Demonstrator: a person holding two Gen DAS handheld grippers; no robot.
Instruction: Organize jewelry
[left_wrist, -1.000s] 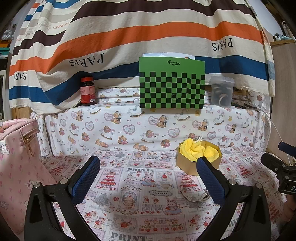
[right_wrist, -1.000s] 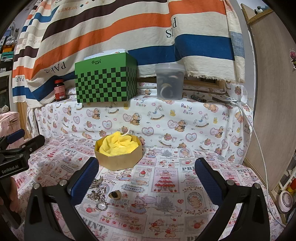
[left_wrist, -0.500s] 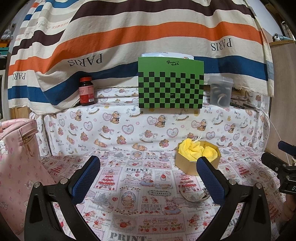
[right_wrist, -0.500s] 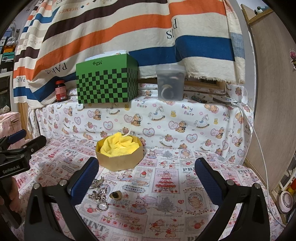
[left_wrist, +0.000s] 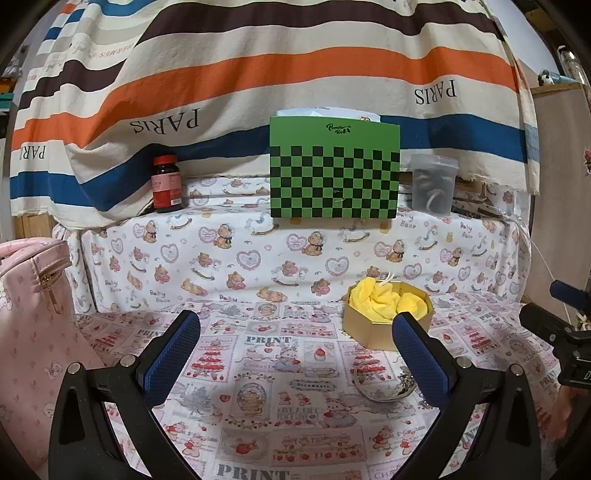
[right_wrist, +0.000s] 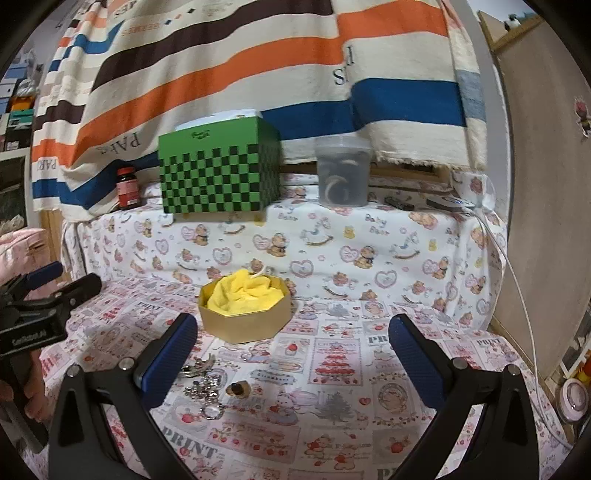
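Hovering above the printed cloth (right_wrist: 332, 424), both grippers stand with fingers spread wide and nothing between them — left gripper (left_wrist: 295, 354), right gripper (right_wrist: 291, 350). The gold octagonal box (right_wrist: 245, 323), lined with yellow fabric (right_wrist: 242, 295), sits near the cloth's rear fold. Just in front of it lies the loose jewelry (right_wrist: 207, 386) — chains, a bangle and a dark-stoned ring (right_wrist: 238, 388). A green checkered box (right_wrist: 218, 173) stands on the ledge behind.
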